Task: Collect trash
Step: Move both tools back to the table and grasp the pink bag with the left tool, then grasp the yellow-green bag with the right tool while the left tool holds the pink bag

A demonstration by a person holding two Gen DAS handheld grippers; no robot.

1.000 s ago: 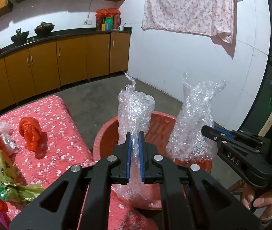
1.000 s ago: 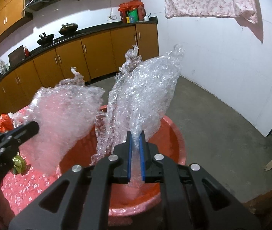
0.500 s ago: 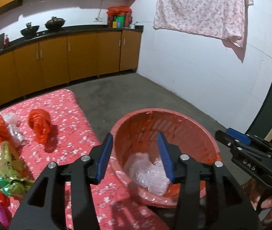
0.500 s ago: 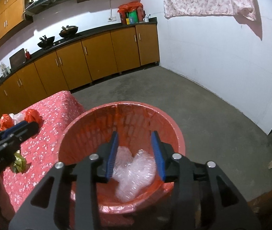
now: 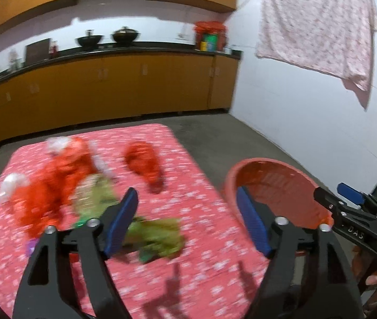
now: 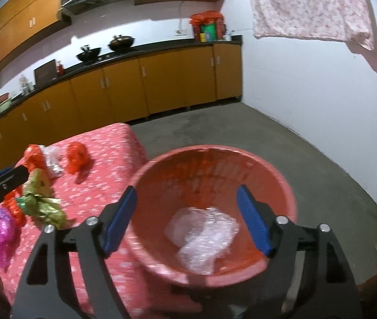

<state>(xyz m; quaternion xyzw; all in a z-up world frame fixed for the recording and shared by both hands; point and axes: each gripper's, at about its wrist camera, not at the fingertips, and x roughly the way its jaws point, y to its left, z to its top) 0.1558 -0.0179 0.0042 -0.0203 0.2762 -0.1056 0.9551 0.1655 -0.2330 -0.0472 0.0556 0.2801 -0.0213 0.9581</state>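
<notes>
The left tool [image 5: 187, 223] is empty, its jaws opening wide above the pink-clothed surface [image 5: 209, 228]. The green wrapper [image 5: 159, 236] lies just ahead, slightly left, long axis running left-right. The right tool [image 6: 185, 219], also opening and empty, hovers over one red basin [image 6: 281, 183] holding bubble wrap [image 6: 204, 236]. Several crumpled pieces remain; their exact count is blurred.

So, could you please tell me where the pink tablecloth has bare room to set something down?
The tablecloth is bare along its edge beside the red basin and in front of the green wrapper. The left side is crowded: orange bags, the wrapper, purple foil. A lone orange bag lies mid-cloth.
</notes>
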